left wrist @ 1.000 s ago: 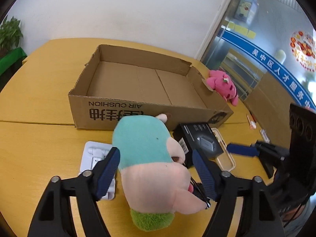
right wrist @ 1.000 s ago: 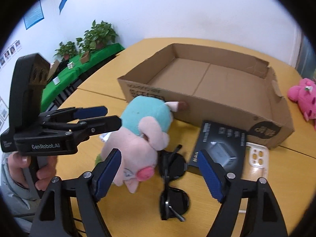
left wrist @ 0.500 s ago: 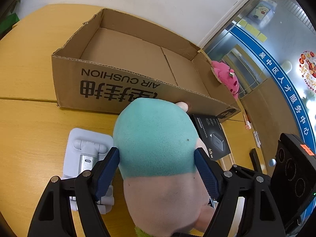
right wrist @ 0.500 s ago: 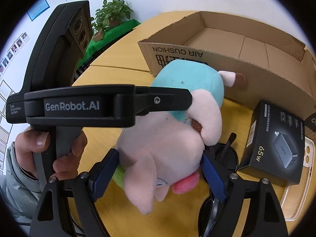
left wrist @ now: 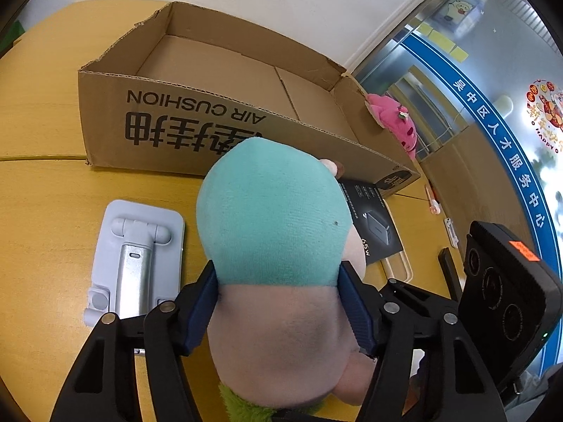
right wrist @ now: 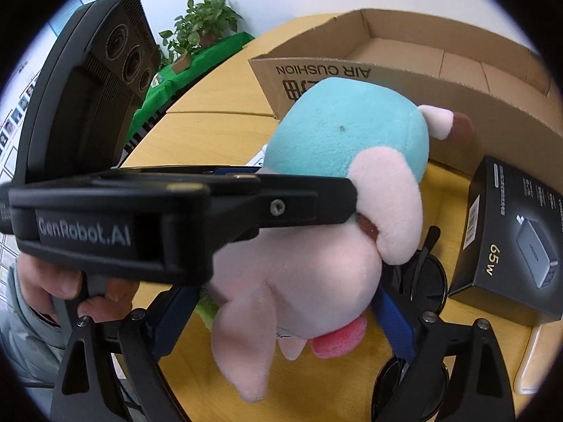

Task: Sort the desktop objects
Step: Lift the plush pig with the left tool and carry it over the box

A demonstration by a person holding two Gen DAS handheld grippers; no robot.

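A plush pig with a teal back and pink body lies on the yellow table in front of an open cardboard box. My left gripper has its blue pads pressed on both sides of the pig. My right gripper straddles the pig's head from the other side, its pads against the plush. The box looks empty inside.
A white phone stand lies left of the pig. A black charger box, black sunglasses and a clear phone case lie to its right. A pink plush sits beyond the box's right end.
Both grippers have moved in around the pig and narrowed onto it. The left pads now squeeze its body.
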